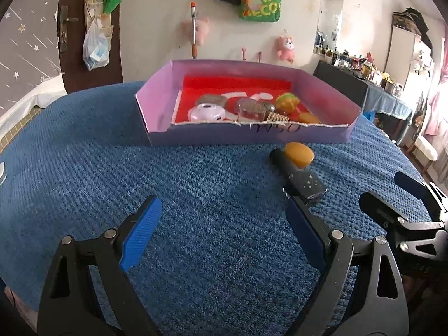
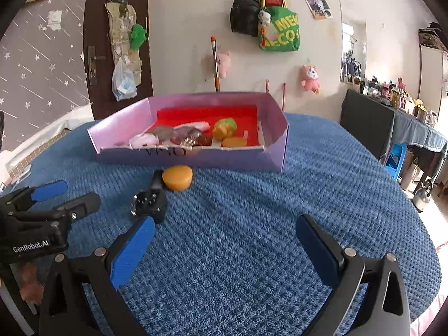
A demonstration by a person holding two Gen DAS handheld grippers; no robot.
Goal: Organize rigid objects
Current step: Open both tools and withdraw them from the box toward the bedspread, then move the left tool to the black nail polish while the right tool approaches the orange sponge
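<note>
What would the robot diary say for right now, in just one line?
left gripper open, empty | right gripper open, empty | orange disc and black bottle on blue cloth | other items in purple box

"genrobot.ai" is printed in white on the left gripper (image 2: 53,196) at 9 o'clock. the green bag (image 2: 280,32) at 12 o'clock reads "me" over "eco" (cut off). the purple box (image 1: 224,134) front has handwritten letters, unclear.

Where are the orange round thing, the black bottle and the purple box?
Orange disc (image 2: 177,177), right wrist view, its flat top.
Black bottle (image 1: 301,177), left wrist view, its starred body.
Purple box (image 1: 224,136), left wrist view, its front wall.
</note>
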